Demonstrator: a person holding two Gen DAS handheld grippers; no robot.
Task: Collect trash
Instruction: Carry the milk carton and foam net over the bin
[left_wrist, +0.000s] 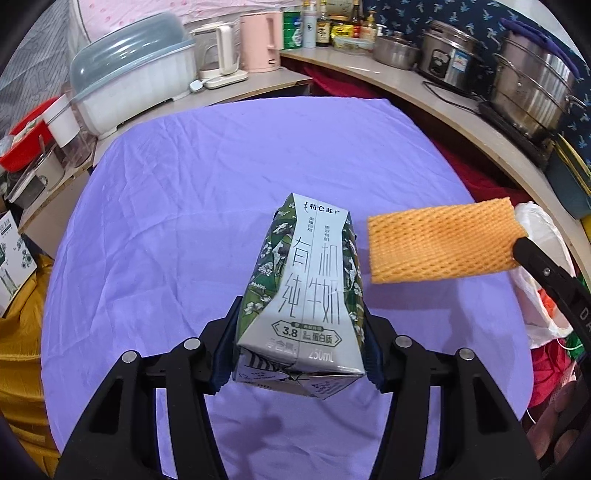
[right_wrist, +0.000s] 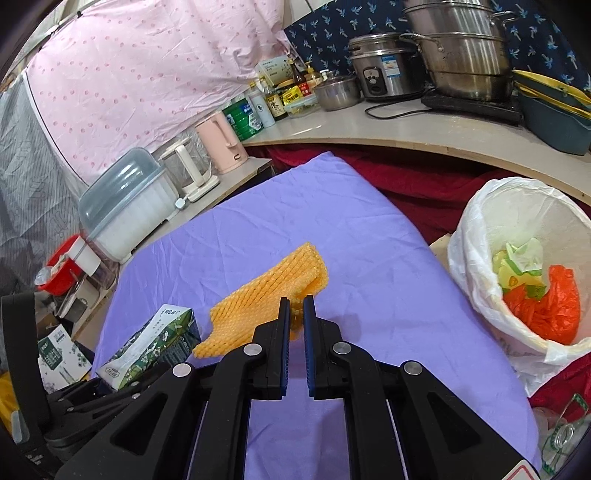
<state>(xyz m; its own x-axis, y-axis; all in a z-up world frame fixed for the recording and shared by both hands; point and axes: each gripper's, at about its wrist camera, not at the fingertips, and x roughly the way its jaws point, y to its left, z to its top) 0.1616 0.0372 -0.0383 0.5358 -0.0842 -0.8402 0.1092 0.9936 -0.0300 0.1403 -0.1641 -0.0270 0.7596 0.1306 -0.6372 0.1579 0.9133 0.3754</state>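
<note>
Purple cloth (left_wrist: 258, 166) covers the table, and both pieces of trash hang above it in the two grippers. The left gripper (left_wrist: 297, 343) is clenched on a milk carton (left_wrist: 306, 295), a grey-and-green printed carton whose sides are pinched inward where the blue pads press on them; the carton points away from the camera, its folded base nearest the lens, clear of the cloth. In the right wrist view the same carton (right_wrist: 155, 343) shows at the lower left, lying in the left gripper's black frame.

The right gripper (right_wrist: 297, 308) is nipped almost fully together on the edge of an orange foam fruit net (right_wrist: 266, 299). The net sticks out past the fingertips as a flattened mesh sleeve, lifted off the cloth. In the left wrist view the net (left_wrist: 443, 242) hangs just to the right of the carton, with a narrow gap between them.

To the right of the table stands a trash bin (right_wrist: 480, 236) lined with a white plastic bag, its mouth wide; orange plastic and yellow-green wrappers lie inside it. It is well apart from both grippers. Behind the table a pale counter (right_wrist: 388, 125) carries a steel steamer pot (right_wrist: 461, 51), a rice cooker (right_wrist: 384, 70), bottles, a pink kettle (right_wrist: 221, 144) and a lidded white dish drainer (right_wrist: 129, 206).
</note>
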